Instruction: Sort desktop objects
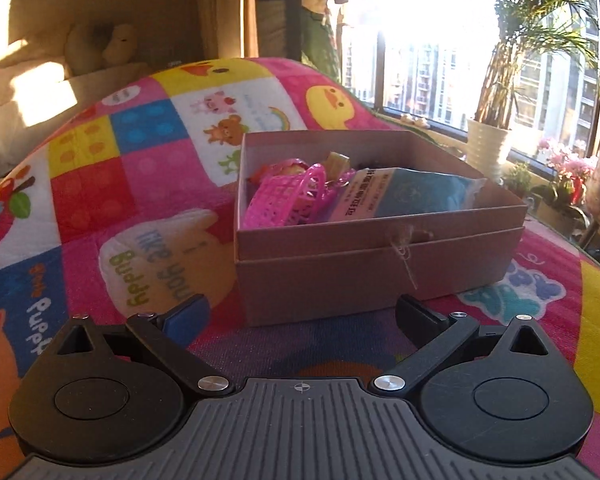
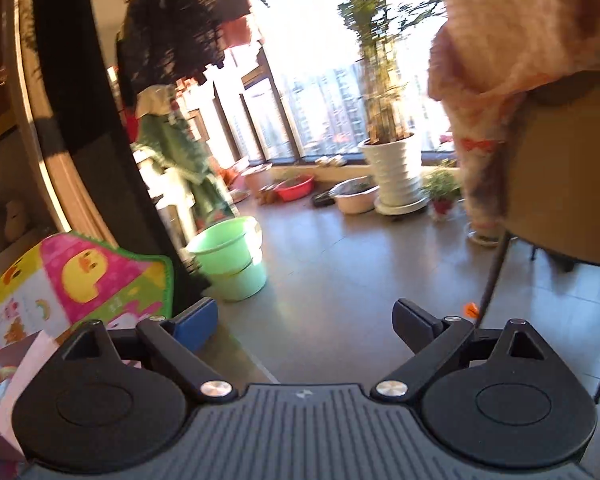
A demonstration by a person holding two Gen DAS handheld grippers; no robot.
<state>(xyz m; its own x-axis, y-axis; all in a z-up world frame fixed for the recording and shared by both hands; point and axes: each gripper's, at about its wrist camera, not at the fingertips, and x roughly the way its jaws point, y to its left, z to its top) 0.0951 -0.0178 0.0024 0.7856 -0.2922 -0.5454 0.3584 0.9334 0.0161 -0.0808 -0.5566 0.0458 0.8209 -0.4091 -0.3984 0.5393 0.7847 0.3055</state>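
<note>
On the patterned cloth [image 1: 100,200], the cardboard box [image 1: 380,264] was seen before the left gripper [image 1: 300,316], jaws apart and empty; its contents were half hidden. Right gripper [image 2: 304,320], likewise spread, was aimed at blurred floor.

An open brown cardboard box [image 1: 380,264] on the colourful mat [image 1: 148,184] holds a tipped pink basket [image 1: 288,196] and a blue packet [image 1: 412,194].

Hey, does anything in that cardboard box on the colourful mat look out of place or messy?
Slightly. In the cardboard box the pink plastic basket lies tipped on its side, and the blue packet leans propped against the far right corner rather than flat. Nothing looks spilled or damaged.
</note>
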